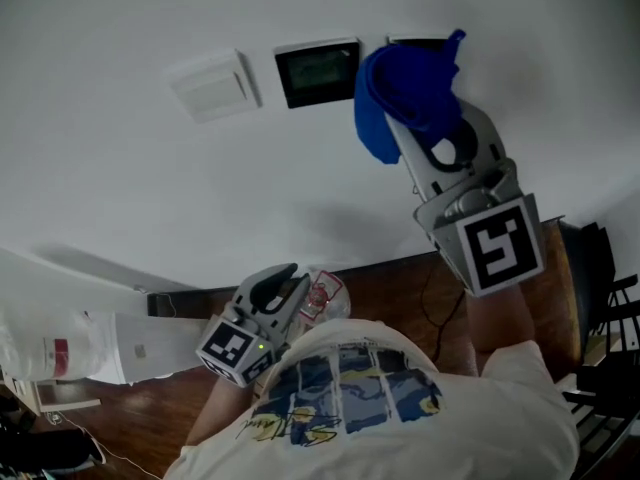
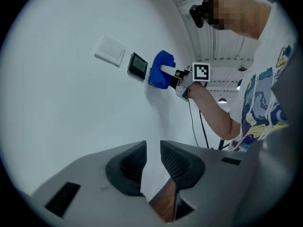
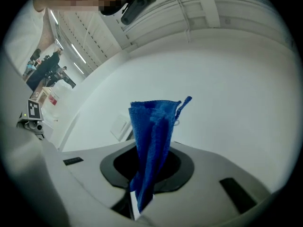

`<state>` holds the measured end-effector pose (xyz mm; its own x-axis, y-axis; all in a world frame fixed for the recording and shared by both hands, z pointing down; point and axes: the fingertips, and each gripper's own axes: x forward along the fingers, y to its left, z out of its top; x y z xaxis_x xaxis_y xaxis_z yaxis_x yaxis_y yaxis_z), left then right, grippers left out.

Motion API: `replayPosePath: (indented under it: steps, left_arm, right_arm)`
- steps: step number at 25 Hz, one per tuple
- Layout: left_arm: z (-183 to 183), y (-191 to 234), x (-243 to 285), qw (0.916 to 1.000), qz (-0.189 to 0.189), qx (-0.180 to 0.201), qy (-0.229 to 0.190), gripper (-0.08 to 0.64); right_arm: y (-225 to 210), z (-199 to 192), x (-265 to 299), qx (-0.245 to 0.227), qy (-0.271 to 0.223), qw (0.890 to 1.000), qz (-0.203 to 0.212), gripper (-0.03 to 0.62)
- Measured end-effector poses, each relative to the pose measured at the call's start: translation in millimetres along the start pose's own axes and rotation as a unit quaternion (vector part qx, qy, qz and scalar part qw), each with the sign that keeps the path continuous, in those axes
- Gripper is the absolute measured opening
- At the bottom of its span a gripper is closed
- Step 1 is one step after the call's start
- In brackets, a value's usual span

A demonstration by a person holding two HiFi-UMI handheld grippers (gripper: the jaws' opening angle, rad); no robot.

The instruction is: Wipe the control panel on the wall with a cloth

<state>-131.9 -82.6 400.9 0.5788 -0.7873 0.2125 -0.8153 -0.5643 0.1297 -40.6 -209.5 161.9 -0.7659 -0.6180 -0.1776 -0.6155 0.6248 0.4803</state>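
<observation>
The person stands facing a white wall (image 1: 120,188) with the right tongs (image 3: 146,174) raised to it, clamped on a blue cloth (image 1: 400,93) that bunches up out of the pads and hangs a little to the left. The cloth lies against the wall just right of a dark-screened control panel (image 1: 317,71), and it covers most of another plate, of which only the top edge (image 1: 415,40) shows. Further left on the wall sits a white switch plate (image 1: 213,85), apart from the dark panel. The left tongs (image 2: 152,150) are held low and near the person's printed white shirt (image 1: 350,398), well below the panels. Their pads stand slightly apart with a narrow gap, and nothing is between them.
</observation>
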Motion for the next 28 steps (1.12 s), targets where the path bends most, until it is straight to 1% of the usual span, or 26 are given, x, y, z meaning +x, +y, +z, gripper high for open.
replayPosePath:
  steps: [3,6,9,12,15,18,23,25,28]
  left_arm:
    - [-3,10,-22,0.9999,0.009,-0.006,-0.003,0.074]
    - [-15,24,-46,0.9997,0.022,-0.01,0.008,0.074]
    - [-19,33,-63,0.9995,0.03,-0.009,0.009,0.074]
    - [-19,37,-69,0.9995,0.03,-0.01,0.005,0.074]
    - [-19,37,-66,0.9997,0.023,-0.009,0.006,0.074]
    - [-19,31,-57,0.9999,0.011,-0.007,0.006,0.074]
    - [-13,14,-28,0.9999,-0.014,-0.001,0.009,0.074]
    - [-11,5,-15,0.9997,-0.021,0.001,0.012,0.074]
    - [-13,-8,4,0.9995,-0.025,0.0,0.017,0.074]
  right_arm:
    - [37,3,29,0.005,0.011,1.0,0.024,0.075]
    - [59,4,57,0.014,0.015,0.999,0.03,0.075]
    - [68,9,76,0.019,0.007,1.0,0.025,0.075]
    - [67,7,81,0.02,0.008,1.0,0.015,0.075]
    - [53,2,75,0.014,0.015,1.0,-0.002,0.075]
    - [30,-6,62,-0.004,0.021,1.0,-0.021,0.075]
    - [-18,-22,29,0.015,0.04,0.997,-0.065,0.075]
    - [-40,-28,14,0.012,0.042,0.996,-0.082,0.075]
    - [-69,-38,-5,0.002,0.042,0.995,-0.096,0.075]
